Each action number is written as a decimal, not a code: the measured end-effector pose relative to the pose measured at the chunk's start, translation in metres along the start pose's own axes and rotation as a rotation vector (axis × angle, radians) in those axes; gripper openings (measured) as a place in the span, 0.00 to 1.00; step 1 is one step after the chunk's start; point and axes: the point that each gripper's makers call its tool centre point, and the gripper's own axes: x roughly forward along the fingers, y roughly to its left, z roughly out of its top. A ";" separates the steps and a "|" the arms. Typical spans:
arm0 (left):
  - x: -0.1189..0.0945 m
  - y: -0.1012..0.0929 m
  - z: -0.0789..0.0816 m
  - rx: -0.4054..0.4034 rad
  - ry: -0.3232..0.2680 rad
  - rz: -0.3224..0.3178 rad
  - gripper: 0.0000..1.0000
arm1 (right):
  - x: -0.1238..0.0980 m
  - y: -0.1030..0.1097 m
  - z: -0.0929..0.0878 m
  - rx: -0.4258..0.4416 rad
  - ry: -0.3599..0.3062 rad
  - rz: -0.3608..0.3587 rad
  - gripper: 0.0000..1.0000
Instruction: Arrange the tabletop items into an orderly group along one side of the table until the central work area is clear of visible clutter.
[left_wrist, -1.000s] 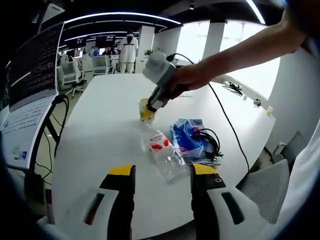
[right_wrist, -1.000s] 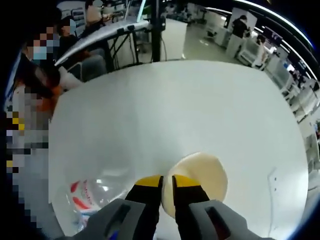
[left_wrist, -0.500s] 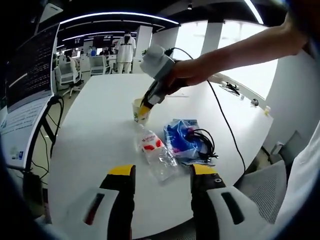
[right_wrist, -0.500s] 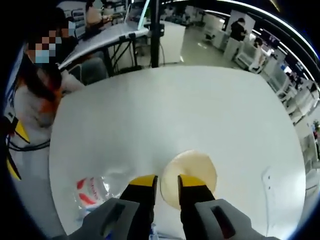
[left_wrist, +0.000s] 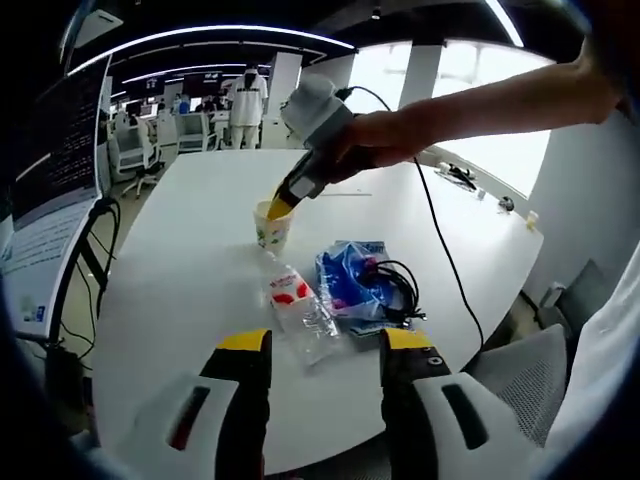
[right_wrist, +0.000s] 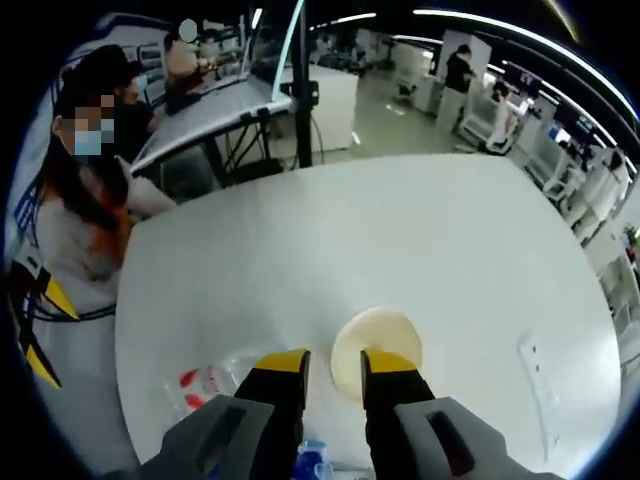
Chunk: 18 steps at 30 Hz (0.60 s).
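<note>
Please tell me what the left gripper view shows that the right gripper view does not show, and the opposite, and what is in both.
Left gripper view alone: the black cable coiled on the blue bag, the paper cup's printed side, the arm holding the right gripper at the cup's rim, the windows.

Right gripper view alone: the cup's inside from above, a seated person beyond the table's edge.

Shared: the white table, the paper cup, the clear plastic bottle, the blue bag.
</note>
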 end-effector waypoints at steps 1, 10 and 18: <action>0.000 -0.001 0.001 0.004 -0.001 -0.001 0.42 | -0.003 0.000 0.000 0.015 -0.011 0.001 0.18; 0.002 -0.009 0.008 0.027 -0.004 -0.012 0.42 | -0.027 -0.006 -0.008 0.071 -0.068 -0.016 0.20; 0.003 -0.010 0.011 0.040 -0.008 -0.014 0.42 | -0.049 -0.011 -0.036 0.146 -0.095 -0.041 0.21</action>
